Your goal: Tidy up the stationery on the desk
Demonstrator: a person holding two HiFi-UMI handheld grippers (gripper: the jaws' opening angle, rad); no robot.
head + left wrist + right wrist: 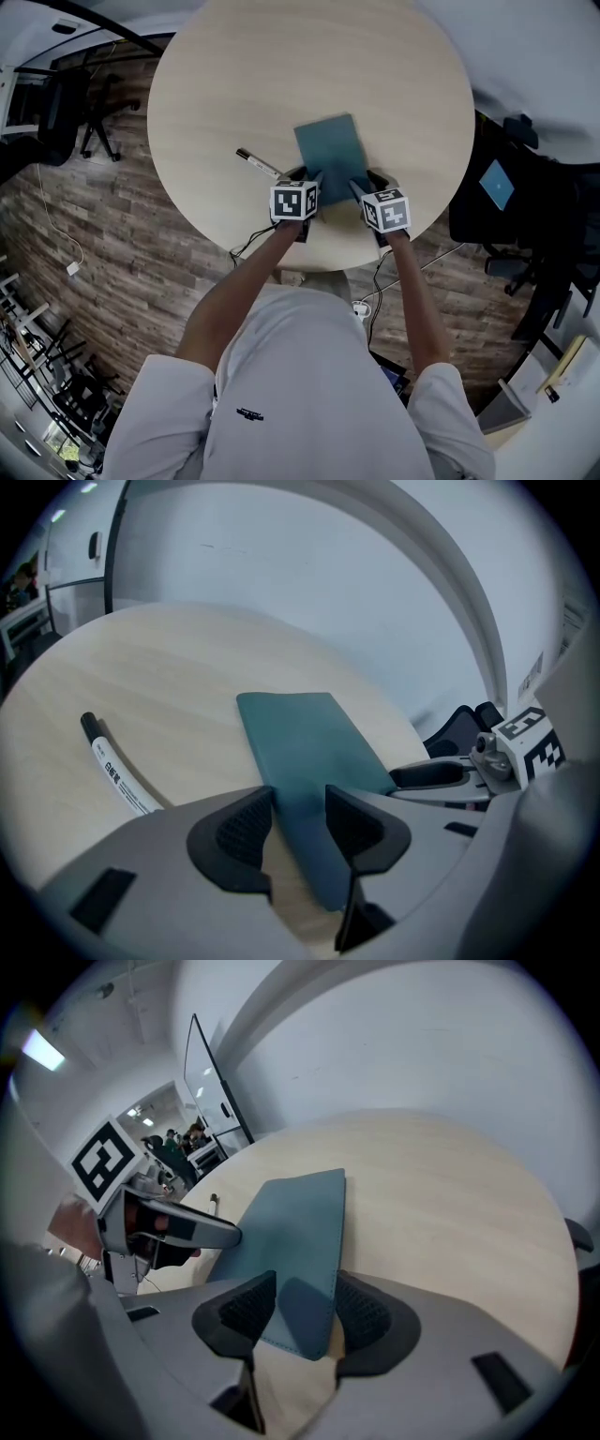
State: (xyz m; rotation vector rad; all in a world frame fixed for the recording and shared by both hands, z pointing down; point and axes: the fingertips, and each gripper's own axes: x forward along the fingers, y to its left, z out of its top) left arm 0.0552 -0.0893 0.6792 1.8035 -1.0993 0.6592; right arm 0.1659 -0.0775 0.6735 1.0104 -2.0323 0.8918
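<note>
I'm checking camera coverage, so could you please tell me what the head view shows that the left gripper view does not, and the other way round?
Only the head view: the person's arms, the wooden floor and the whole round table from above.

Only the left gripper view: the left gripper seen close up, its jaws apart with the near end of the teal case showing in the gap.

Both: the case, the white marker pen to its left, and the right gripper at the case's near edge.

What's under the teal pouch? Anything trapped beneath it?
Only the round table shows around the teal pouch, which rests on it. Anything directly beneath the pouch is covered and cannot be seen. The marker lies apart, to its left.
</note>
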